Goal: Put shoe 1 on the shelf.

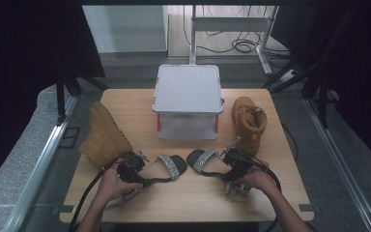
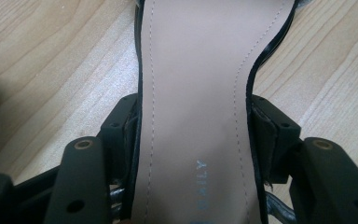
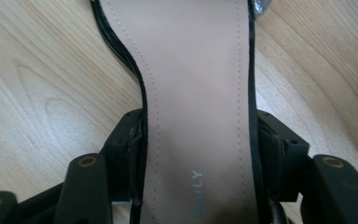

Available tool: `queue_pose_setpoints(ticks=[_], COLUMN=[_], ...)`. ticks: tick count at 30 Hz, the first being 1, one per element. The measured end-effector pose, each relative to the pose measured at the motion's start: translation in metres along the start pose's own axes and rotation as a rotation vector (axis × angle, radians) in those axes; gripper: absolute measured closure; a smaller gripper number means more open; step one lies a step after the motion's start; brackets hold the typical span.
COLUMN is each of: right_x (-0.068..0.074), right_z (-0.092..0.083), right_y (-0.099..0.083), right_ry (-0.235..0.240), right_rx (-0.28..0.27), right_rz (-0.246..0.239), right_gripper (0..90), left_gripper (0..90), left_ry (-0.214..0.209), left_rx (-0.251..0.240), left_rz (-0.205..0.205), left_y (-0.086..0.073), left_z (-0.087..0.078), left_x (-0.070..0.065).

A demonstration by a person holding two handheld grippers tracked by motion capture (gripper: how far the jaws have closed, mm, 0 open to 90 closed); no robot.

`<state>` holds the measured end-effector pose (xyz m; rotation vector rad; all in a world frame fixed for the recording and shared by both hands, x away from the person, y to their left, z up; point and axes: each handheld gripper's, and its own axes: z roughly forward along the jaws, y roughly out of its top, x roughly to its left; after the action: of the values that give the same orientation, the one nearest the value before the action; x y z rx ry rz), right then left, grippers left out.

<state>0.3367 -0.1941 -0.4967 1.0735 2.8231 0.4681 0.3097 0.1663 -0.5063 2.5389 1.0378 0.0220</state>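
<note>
high view: we've both jaws clenched on the sandals, left sandal [image 1: 166, 166], right sandal [image 1: 204, 160]; such narrow-waist grips could let either swivel or slip on lifting.

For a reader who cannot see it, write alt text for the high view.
A person at a wooden table grips a sandal in each gripper: left gripper on the left sandal, right gripper on the right sandal. Behind sits a grey lidded box, with a tan boot on the left and another boot on the right.
</note>
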Motion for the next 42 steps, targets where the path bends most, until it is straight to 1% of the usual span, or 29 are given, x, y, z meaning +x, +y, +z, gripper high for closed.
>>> queue_pose_setpoints(ticks=[3,7,10,13,16,17,20,21,23,24,31,39,42], right_x=[0.0002,-0.0005,-0.0011,-0.0003,-0.0005,-0.0004,0.0005,0.0006,0.0007,0.0006,-0.0002,-0.0016,-0.0023], right_z=[-0.0005,-0.0009,-0.0012,-0.0008,-0.0008,-0.0008,-0.0007,-0.0007,-0.0007,-0.0007,-0.0010,-0.0060,-0.0091], right_y=[-0.0009,-0.0021,-0.0024,-0.0024,-0.0026,-0.0027,-0.0025,-0.0025,-0.0025,-0.0025,-0.0028,-0.0054,-0.0077], right_ry=[-0.006,0.002,0.003,-0.001,0.000,0.000,-0.005,-0.006,-0.006,-0.005,-0.002,0.012,0.013], right_rx=[-0.009,-0.019,-0.021,-0.017,-0.019,-0.019,-0.017,-0.017,-0.017,-0.017,-0.023,-0.058,-0.075], right_rz=[0.002,0.018,0.019,0.017,0.018,0.018,0.017,0.017,0.018,0.018,0.018,0.047,0.060], right_gripper=[41.5,41.5,41.5,41.5,41.5,41.5,41.5,41.5,41.5,41.5,41.5,41.6,41.6], left_gripper=[41.9,42.0,41.9,41.2,37.6,36.6,37.9,37.9,40.1,41.2,41.9,42.0,42.0], left_ry=[-0.004,-0.004,-0.004,0.007,0.007,0.014,0.032,0.038,0.049,0.045,0.041,0.039,0.032], left_rx=[-0.003,-0.004,0.001,0.004,0.023,0.031,0.053,0.068,0.077,0.078,0.060,0.035,0.026], left_rz=[-0.007,-0.014,-0.018,-0.006,0.012,0.016,0.027,0.033,0.029,0.025,0.013,-0.008,-0.016], left_y=[0.0000,0.0000,0.0003,0.0004,0.0014,0.0024,0.0047,0.0053,0.0063,0.0065,0.0052,0.0041,0.0035], left_z=[0.0000,-0.0001,-0.0001,-0.0003,-0.0015,-0.0014,0.0011,0.0026,0.0029,0.0028,0.0025,0.0026,0.0014], left_x=[0.0004,0.0008,0.0006,-0.0004,-0.0016,-0.0026,-0.0044,-0.0049,-0.0052,-0.0047,-0.0046,-0.0055,-0.0058])
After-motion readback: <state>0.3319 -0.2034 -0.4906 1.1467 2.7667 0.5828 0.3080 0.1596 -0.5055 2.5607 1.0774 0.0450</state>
